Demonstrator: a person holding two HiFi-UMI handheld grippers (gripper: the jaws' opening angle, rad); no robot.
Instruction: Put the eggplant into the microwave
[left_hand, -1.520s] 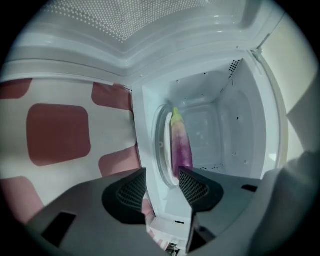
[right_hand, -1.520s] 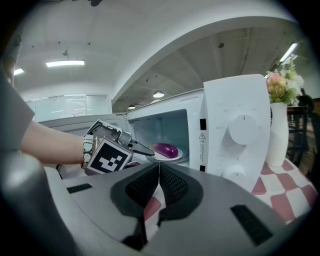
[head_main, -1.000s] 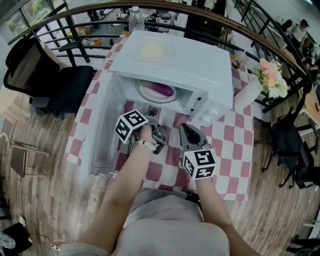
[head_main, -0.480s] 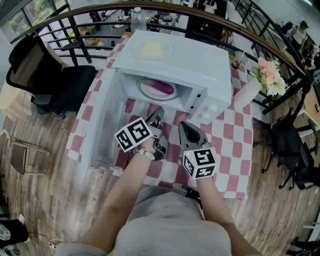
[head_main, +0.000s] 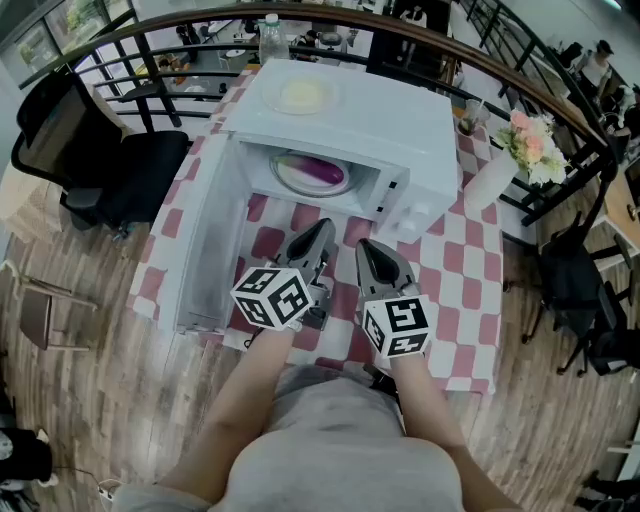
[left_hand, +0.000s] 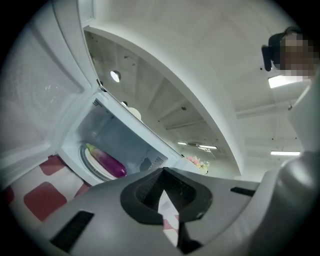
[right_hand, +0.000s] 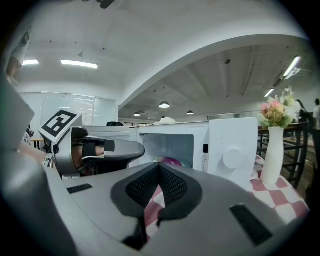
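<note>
A purple eggplant (head_main: 318, 171) lies on the round plate (head_main: 291, 178) inside the white microwave (head_main: 400, 130), whose door (head_main: 205, 235) stands swung open to the left. In the left gripper view the eggplant (left_hand: 108, 161) shows lying across that plate (left_hand: 91, 167); the right gripper view catches only a bit of it (right_hand: 172, 161) through the opening. My left gripper (head_main: 322, 232) is shut and empty, held in front of the opening, apart from the eggplant. Beside it my right gripper (head_main: 364, 250) is also shut with nothing in it.
The microwave stands on a red-and-white checked tablecloth (head_main: 455, 280). A white vase of flowers (head_main: 497, 178) is right of it. A plate with pale food (head_main: 303, 96) rests on the microwave's top, and a bottle (head_main: 270, 38) stands behind. A black chair (head_main: 95, 150) is at left.
My left gripper has drawn back from the microwave opening toward the person, risen and rolled, so its marker cube now faces differently. The right gripper has barely moved. The eggplant stays on the plate.
</note>
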